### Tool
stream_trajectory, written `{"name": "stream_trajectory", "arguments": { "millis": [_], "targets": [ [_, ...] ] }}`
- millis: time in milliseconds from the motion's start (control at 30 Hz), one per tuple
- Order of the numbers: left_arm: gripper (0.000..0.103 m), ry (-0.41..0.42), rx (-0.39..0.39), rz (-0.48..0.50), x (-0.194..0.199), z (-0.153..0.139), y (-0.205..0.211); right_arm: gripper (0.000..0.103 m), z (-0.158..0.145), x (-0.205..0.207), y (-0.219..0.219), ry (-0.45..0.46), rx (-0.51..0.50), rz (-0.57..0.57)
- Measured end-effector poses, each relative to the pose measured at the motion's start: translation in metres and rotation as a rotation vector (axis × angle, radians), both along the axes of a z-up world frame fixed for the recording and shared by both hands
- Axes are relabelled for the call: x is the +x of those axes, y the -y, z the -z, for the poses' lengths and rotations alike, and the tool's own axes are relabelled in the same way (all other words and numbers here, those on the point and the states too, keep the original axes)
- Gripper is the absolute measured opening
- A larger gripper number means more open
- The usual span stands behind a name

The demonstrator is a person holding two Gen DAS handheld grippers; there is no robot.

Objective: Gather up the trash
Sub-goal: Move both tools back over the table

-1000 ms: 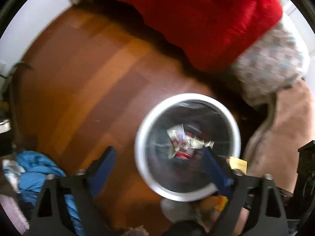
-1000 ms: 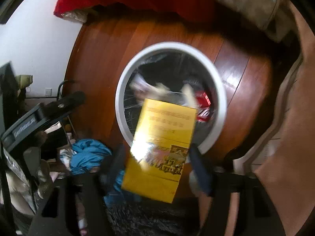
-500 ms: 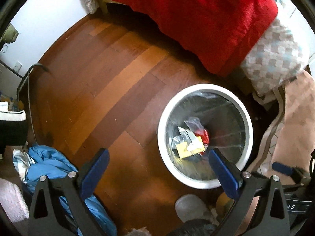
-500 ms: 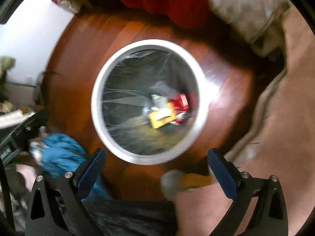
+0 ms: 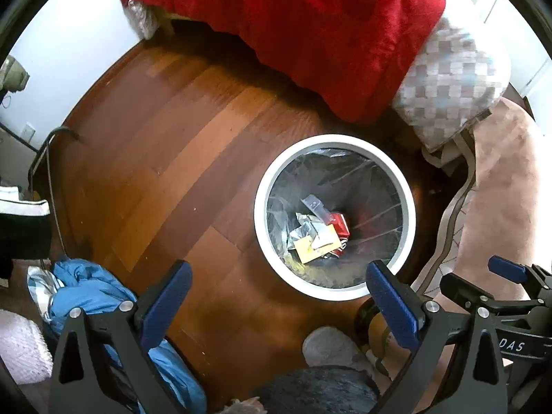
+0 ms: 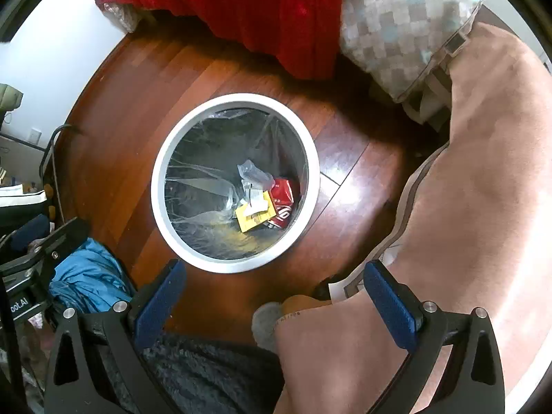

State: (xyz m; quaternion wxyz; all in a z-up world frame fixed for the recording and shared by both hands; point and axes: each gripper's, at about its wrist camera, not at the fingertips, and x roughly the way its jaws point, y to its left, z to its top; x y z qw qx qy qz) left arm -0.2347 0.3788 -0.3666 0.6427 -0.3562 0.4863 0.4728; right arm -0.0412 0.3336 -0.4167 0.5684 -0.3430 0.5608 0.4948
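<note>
A round white-rimmed trash bin (image 5: 331, 139) (image 6: 234, 98) with a clear liner stands on the wooden floor. At its bottom lie a yellow box (image 5: 315, 246) (image 6: 253, 214), a red can (image 5: 339, 225) (image 6: 283, 200) and crumpled wrappers (image 5: 307, 224). My left gripper (image 5: 277, 293) hangs above the floor, wide open and empty, with the bin just past its right finger. My right gripper (image 6: 272, 293) is also wide open and empty, high over the bin's near rim. The right gripper's blue fingertip (image 5: 507, 269) shows at the left view's right edge.
A bed with a red blanket (image 5: 310, 24) and checked pillow (image 5: 448, 79) lies behind the bin. A pink rug (image 6: 483, 172) covers the floor to the right. Blue clothing (image 5: 93, 289) is piled at the left. A person's socked foot (image 6: 265, 321) stands near the bin.
The yellow box that was between the right gripper's fingers has dropped into the bin. Both grippers have risen, and the bin looks smaller and farther away.
</note>
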Motion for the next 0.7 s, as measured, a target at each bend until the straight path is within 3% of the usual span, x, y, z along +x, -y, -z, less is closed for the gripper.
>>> {"name": "stream_trajectory", "arguments": {
  "millis": [467,700],
  "targets": [
    [0.103,0.045,0.116,0.04,0.001,-0.074,0.04,0.103,-0.087,-0.002,0.036,0.06,0.169,-0.008],
    [0.103,0.08,0.222,0.083,0.016,-0.135,0.079,0.103,-0.146,0.018,0.082,-0.051,0.289,0.053]
  ]
}}
